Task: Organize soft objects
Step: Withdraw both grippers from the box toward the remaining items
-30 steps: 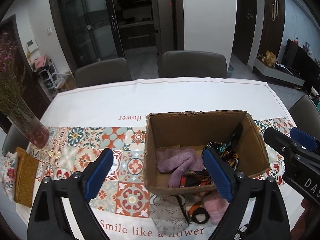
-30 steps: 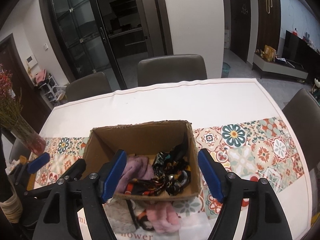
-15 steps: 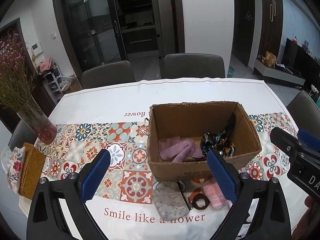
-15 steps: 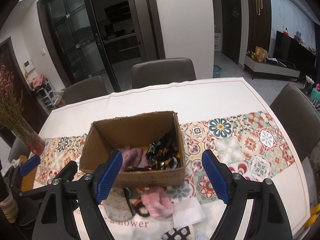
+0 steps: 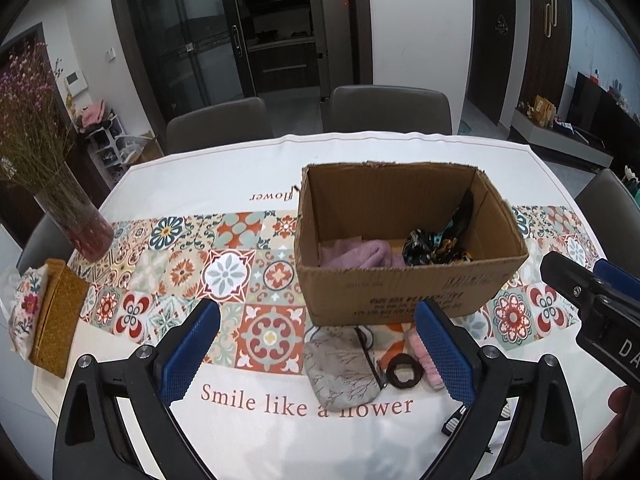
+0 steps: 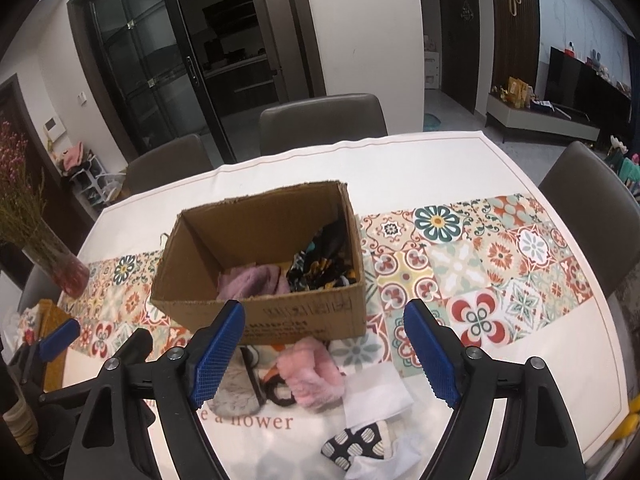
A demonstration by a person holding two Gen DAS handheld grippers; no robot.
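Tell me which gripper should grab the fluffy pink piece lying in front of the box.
Right. The fluffy pink piece lies between the right gripper's open jaws. For the left gripper it sits off-centre, behind one finger.

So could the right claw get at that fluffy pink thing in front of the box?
Probably yes: the right claw is open and empty, and the fluffy pink piece lies uncovered on the tablecloth just ahead, outside the cardboard box.

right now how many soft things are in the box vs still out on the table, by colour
In the cardboard box:
lilac fuzzy cloth: 1
black patterned fabric: 1
On the table, in front of the box:
grey pouch: 1
dark hair tie: 1
pink fluffy piece: 1
white cloth: 1
black-and-white dotted piece: 1
Total: 7
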